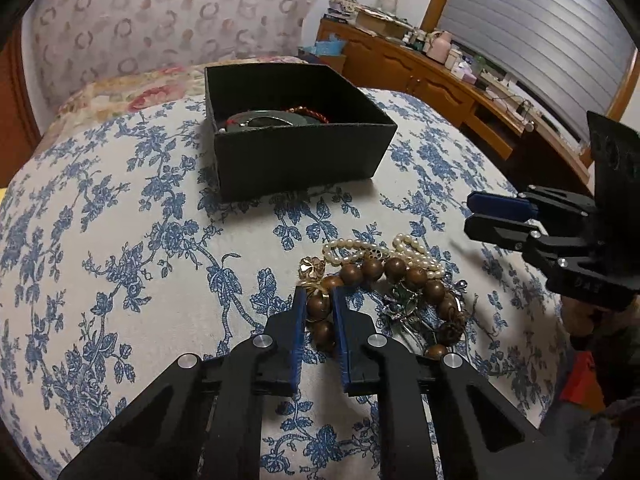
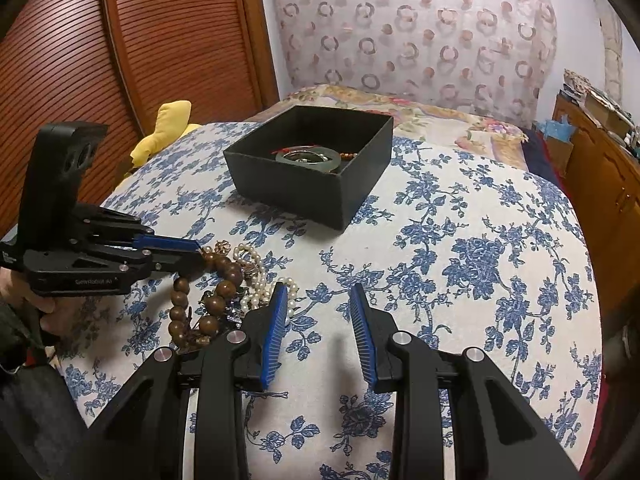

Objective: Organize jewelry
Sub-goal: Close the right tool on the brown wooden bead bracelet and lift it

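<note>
Step in hand: pick from the pile. Left gripper [image 1: 319, 300] is nearly closed, pads clamped on one bead of the brown wooden-bead bracelet [image 1: 394, 270], right at its tips. Pearl strand [image 1: 416, 250] and small metal bits are tangled just beyond it — may drag along on the lift. Next: lift slowly, then carry fwd to the open black cardboard box [image 1: 304, 160], well ahead, already holding bangles. Right gripper [image 2: 319, 292] is part open and holds nothing, its left finger just beside the pile, over the blue floral bedspread [image 2: 460, 248] — free to pin the pearls.
</note>
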The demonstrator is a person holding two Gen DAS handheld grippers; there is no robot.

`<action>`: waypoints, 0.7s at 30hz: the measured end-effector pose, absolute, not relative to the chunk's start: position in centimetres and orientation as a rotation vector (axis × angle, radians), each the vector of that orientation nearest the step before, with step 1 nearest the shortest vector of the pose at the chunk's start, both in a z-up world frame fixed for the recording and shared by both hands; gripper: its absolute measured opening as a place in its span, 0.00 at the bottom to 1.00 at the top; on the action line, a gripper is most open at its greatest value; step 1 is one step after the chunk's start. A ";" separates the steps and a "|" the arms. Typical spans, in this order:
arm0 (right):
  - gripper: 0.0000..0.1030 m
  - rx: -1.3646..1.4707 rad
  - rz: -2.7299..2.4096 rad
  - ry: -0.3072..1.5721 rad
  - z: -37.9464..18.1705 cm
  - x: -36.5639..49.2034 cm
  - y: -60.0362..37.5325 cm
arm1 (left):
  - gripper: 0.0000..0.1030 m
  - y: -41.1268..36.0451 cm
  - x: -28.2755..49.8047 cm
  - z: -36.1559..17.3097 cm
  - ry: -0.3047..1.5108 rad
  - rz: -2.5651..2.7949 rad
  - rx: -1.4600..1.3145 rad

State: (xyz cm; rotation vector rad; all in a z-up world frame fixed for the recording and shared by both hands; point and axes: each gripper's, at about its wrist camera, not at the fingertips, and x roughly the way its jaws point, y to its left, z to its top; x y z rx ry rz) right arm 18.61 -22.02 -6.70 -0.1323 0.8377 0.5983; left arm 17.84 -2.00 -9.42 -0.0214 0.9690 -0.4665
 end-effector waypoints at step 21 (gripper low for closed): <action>0.34 -0.166 0.684 0.846 -6.9 18.1 -17.5 | 0.14 1.3 17.5 -9.6 0.967 -0.424 -0.069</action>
